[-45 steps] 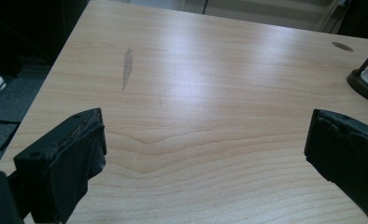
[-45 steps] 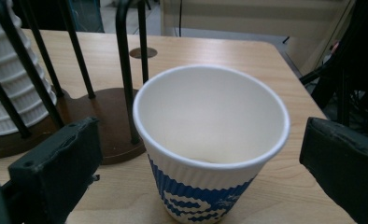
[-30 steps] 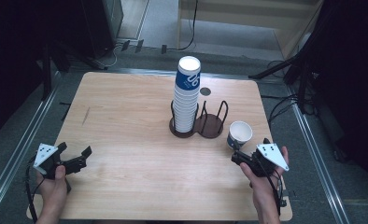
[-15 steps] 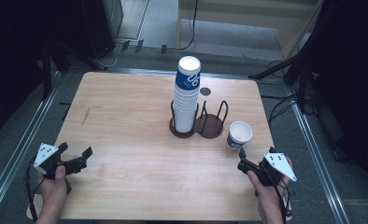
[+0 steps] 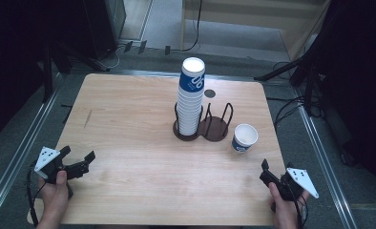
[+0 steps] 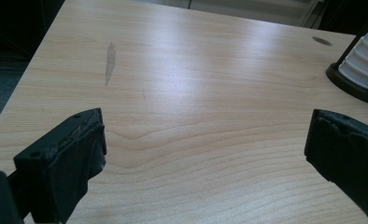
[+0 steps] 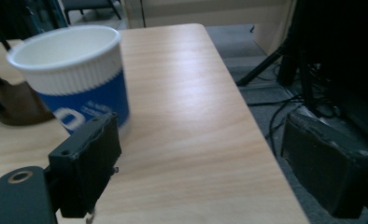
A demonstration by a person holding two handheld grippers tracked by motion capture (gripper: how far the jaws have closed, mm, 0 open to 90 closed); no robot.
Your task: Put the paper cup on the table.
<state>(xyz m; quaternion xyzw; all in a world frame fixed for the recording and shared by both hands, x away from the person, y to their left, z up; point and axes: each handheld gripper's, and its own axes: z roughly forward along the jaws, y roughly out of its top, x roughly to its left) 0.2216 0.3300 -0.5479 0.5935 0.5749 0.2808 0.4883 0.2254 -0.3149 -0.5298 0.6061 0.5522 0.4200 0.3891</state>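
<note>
A single blue-and-white paper cup (image 5: 244,138) stands upright on the wooden table (image 5: 129,124), right of a dark two-ring cup holder (image 5: 214,129). A tall stack of the same cups (image 5: 191,98) fills the holder's left ring. My right gripper (image 5: 264,171) is open near the table's front right corner, a short way behind the cup and apart from it. In the right gripper view the cup (image 7: 74,74) stands beyond the left jaw, and the right gripper (image 7: 201,158) holds nothing. My left gripper (image 5: 77,153) is open and empty at the front left; in its own view the left gripper (image 6: 205,144) frames bare wood.
The holder's right ring (image 5: 219,125) has no cup in it. A small dark hole (image 5: 210,93) marks the table behind the stack. The stack's base (image 6: 362,65) shows at the right of the left gripper view. Cables and stands (image 5: 291,71) lie on the floor past the right edge.
My right gripper has drawn back from the single cup toward the table's near edge. The cup stays standing where it was. The left gripper has not moved.
</note>
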